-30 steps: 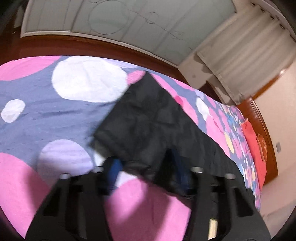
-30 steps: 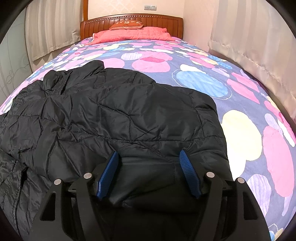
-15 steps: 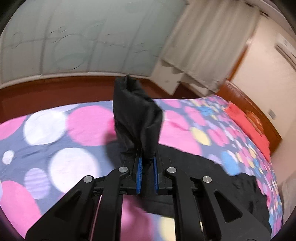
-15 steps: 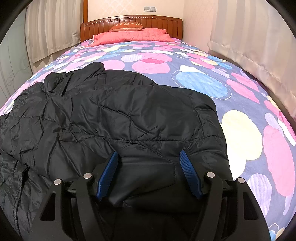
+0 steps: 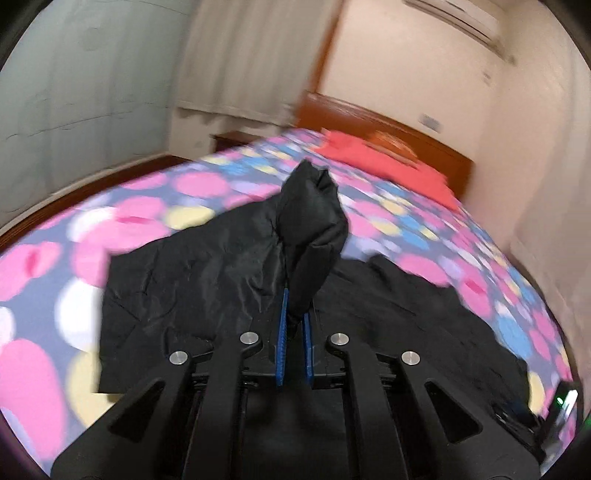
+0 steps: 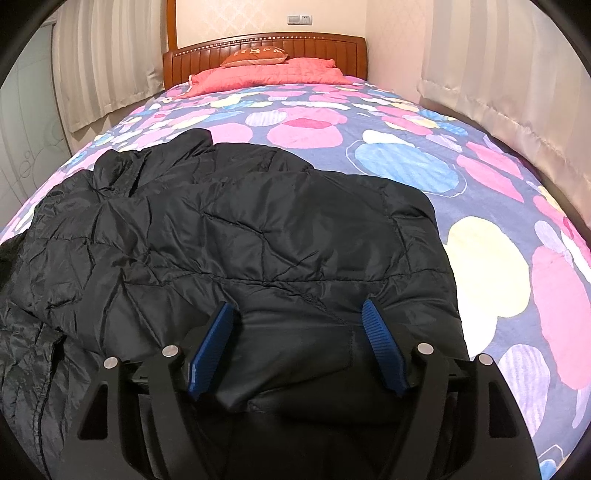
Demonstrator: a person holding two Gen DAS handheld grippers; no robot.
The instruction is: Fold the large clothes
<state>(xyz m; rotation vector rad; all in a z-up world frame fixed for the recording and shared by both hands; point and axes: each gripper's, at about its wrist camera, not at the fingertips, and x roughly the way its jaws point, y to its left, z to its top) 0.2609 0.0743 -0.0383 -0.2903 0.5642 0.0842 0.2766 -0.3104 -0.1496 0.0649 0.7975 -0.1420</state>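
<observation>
left fingers [image 5: 293, 317] pinch one black jacket [image 6: 258, 229]; right fingers [image 6: 295, 328] opening astride it.

You're in a home bedroom. Main evidence: a large bed [image 6: 480, 177] filling most of both views, covered by a sheet printed with pink, blue, yellow and white blobs. Wooden slatted headboard [image 6: 266, 44] against the far wall, with a coral-red quilted blanket [image 6: 266, 75] and an orange cushion [image 6: 255, 57] at that end. Pale curtains [image 6: 92, 66] hang on both sides of the bed. Wall outlet plate [image 6: 300, 18] above the headboard. Left wrist view adds a wall-mounted air conditioner [image 5: 454, 20] up high and a frosted glass panel [image 5: 85, 85] beside the bed. Domestic furnishings throughout.
</observation>
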